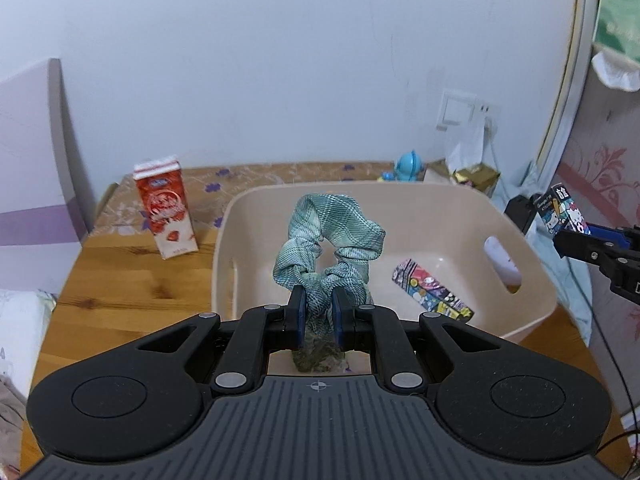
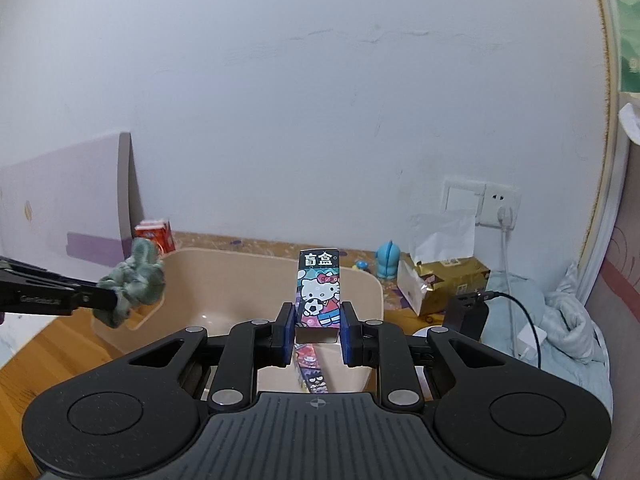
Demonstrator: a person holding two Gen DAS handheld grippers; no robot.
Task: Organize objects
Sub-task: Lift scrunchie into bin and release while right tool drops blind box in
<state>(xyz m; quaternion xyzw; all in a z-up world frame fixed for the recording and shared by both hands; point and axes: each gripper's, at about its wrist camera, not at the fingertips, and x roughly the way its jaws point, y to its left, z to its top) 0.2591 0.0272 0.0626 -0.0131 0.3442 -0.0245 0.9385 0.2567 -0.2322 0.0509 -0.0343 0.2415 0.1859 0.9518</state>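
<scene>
Centrally, beige bin (image 1: 532,300) sits on wooden table (image 1: 120,292); inside it one flat cartoon-print box (image 1: 432,290) lies on the floor at about 4 o'clock from bin centre. Red milk carton (image 1: 166,212) stands upright on the table at 9 o'clock of the bin, apart from it. Gold tissue box (image 2: 444,284) and blue figurine (image 2: 388,260) sit behind the bin toward 2 o'clock.

Left gripper (image 1: 319,304) is level above the bin's near rim, fingers clamped on green scrunchie (image 1: 328,236), which stands up over the bin interior. Right gripper (image 2: 318,328) hovers above the bin, fingers pinching the lower part of an upright Hello Kitty box (image 2: 319,288), held clear of the bin floor.
</scene>
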